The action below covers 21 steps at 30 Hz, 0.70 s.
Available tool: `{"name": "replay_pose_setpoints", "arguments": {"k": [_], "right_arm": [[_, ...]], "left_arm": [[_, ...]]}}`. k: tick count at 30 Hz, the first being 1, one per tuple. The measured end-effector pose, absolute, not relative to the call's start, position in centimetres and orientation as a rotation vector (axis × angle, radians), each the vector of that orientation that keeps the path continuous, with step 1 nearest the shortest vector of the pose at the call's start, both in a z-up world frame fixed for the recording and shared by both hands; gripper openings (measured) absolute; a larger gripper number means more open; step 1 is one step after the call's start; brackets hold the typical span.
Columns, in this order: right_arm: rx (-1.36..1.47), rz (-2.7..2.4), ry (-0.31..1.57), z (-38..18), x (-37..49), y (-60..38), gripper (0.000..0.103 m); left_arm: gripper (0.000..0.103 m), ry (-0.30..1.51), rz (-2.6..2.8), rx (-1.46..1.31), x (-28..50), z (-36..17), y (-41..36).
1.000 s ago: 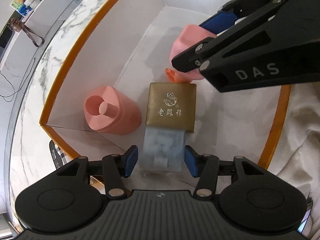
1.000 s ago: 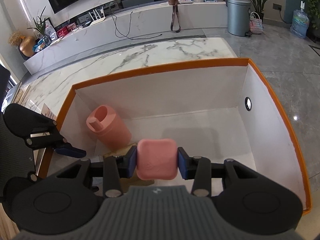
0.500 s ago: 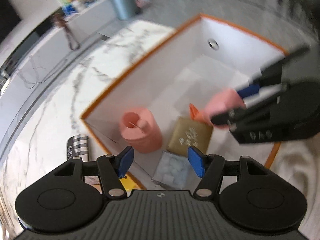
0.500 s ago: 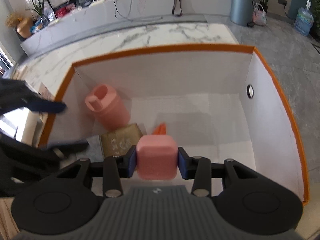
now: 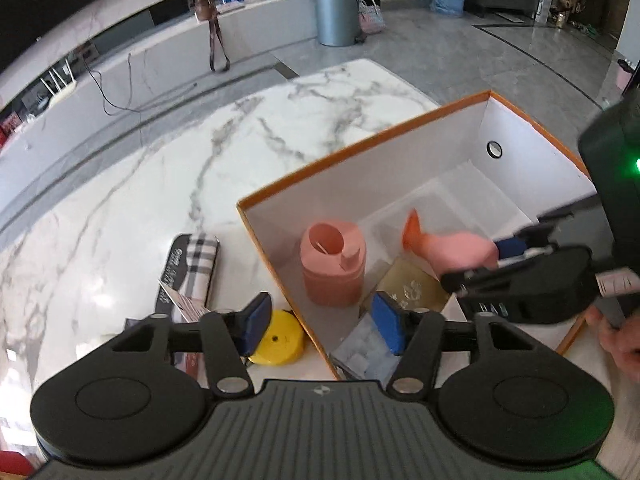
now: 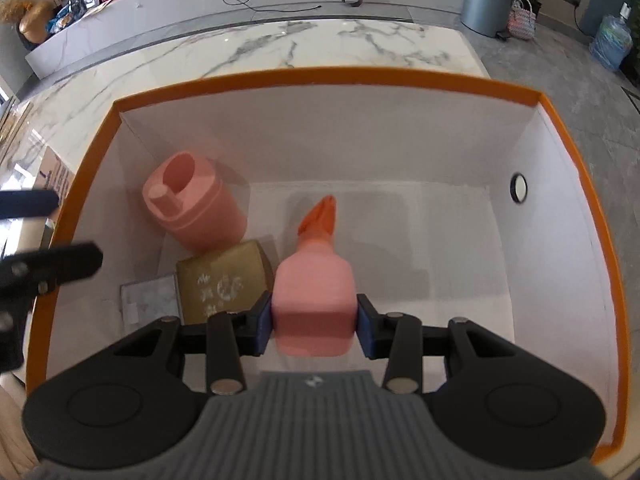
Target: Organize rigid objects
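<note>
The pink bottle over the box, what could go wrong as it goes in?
The right gripper holds the pink bottle only at its base, so it might tip once released. Its orange cap points toward the pink jar, and the gold box lies close beside it, so setting it down could knock either.

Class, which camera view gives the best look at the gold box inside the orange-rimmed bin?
The right wrist view: the gold box shows nearly its whole printed top. In the left wrist view only a slice of it shows, partly covered by the left tool's finger and the right tool.
</note>
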State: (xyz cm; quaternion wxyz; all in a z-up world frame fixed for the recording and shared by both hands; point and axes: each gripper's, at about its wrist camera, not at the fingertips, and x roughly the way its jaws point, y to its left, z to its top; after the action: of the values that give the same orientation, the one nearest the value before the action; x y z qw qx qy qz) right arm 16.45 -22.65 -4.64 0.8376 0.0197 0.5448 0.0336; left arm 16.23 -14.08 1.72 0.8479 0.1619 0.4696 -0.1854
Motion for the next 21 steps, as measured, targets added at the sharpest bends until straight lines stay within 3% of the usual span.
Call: {"name": "replay_pose_setpoints", "arguments": {"k": [4, 16, 19, 21], "right_arm": [[0.051, 0.078, 1.148, -4.7, 17.6, -22.4, 0.042], [0.061, 0.055, 1.117, -4.9, 19.4, -21.6, 0.044], [0.029, 0.036, 1.106, -4.7, 19.2, -21.4, 0.057], [0.029, 0.038, 1.103, -4.6, 18.9, -21.4, 0.057]], "left_arm": [[0.049, 1.014, -0.408, 0.325, 16.3, 1.0, -13.9], [0.038, 1.034, -0.392, 0.276, 17.3, -0.1, -13.3], [0.038, 1.032, -0.392, 0.271, 17.2, -0.1, -13.1], [0.037, 1.036, -0.395, 0.261, 17.3, -0.1, -13.0]]}}
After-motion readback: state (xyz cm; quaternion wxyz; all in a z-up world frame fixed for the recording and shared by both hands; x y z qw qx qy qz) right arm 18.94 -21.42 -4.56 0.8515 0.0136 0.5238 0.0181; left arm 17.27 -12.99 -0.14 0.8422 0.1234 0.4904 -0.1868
